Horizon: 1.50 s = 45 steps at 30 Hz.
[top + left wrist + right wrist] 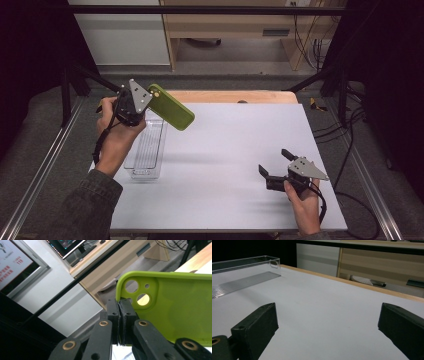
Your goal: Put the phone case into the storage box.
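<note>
Green phone case clamped in left tongs, raised over clear tray

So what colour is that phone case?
The phone case is bright lime green, pinched by the left gripper. The left gripper view shows it best.

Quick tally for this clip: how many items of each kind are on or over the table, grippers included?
Green silicone phone case, held above the table in the left gripper: 1
Clear plastic rectangular tray, on the table: 1
Hand-held two-jaw grippers, left gripper and right gripper: 2
Total: 4
</note>
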Each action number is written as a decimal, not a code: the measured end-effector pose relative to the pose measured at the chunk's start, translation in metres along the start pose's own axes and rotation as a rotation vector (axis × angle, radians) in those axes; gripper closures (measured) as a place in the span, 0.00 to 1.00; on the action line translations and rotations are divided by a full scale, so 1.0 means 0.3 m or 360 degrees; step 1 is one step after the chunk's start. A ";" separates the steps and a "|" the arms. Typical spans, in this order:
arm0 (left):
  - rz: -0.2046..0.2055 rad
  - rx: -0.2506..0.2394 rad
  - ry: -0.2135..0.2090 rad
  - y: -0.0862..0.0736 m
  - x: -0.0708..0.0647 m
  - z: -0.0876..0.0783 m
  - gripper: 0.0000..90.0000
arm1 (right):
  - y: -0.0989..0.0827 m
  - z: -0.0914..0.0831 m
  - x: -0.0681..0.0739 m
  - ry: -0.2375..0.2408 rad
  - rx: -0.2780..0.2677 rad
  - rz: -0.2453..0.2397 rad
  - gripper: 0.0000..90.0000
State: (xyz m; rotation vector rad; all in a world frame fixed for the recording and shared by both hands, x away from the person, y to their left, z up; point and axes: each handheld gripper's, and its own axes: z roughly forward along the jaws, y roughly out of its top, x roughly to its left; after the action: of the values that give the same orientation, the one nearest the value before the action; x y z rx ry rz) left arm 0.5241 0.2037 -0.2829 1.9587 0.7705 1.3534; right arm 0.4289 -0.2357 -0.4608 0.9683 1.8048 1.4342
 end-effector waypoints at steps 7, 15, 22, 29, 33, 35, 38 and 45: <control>0.0072 -0.0009 0.0066 -0.013 0.015 0.009 0.97 | -0.001 0.000 0.001 -0.0006 0.0002 -0.0006 0.03; 0.0098 -0.0048 0.0143 -0.026 0.026 0.018 0.97 | -0.003 0.001 0.005 -0.0005 0.0005 -0.0014 0.03; 0.0123 -0.0058 0.0204 -0.040 0.040 0.017 0.97 | -0.007 0.005 0.007 -0.0002 0.0012 -0.0017 0.03; 0.0183 -0.0029 0.0261 -0.064 0.053 0.021 0.97 | -0.007 0.004 0.004 -0.0011 0.0008 -0.0010 0.03; 0.0210 -0.0019 0.0281 -0.074 0.059 0.019 0.97 | -0.008 0.005 0.008 -0.0004 0.0011 -0.0016 0.03; 0.0231 -0.0013 0.0291 -0.078 0.061 0.018 0.97 | -0.008 0.006 0.008 -0.0003 0.0012 -0.0015 0.03; 0.0270 0.0000 0.0309 -0.088 0.063 0.020 0.97 | -0.008 0.005 0.009 -0.0004 0.0011 -0.0014 0.03; 0.0325 0.0035 0.0342 -0.109 0.073 0.025 0.97 | -0.008 0.005 0.009 -0.0005 0.0011 -0.0018 0.03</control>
State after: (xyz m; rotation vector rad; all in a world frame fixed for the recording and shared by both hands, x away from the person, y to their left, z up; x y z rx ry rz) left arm 0.5341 0.2397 -0.2974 1.9734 0.6990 1.7048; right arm 0.4284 -0.2331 -0.4635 0.9621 1.8113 1.4198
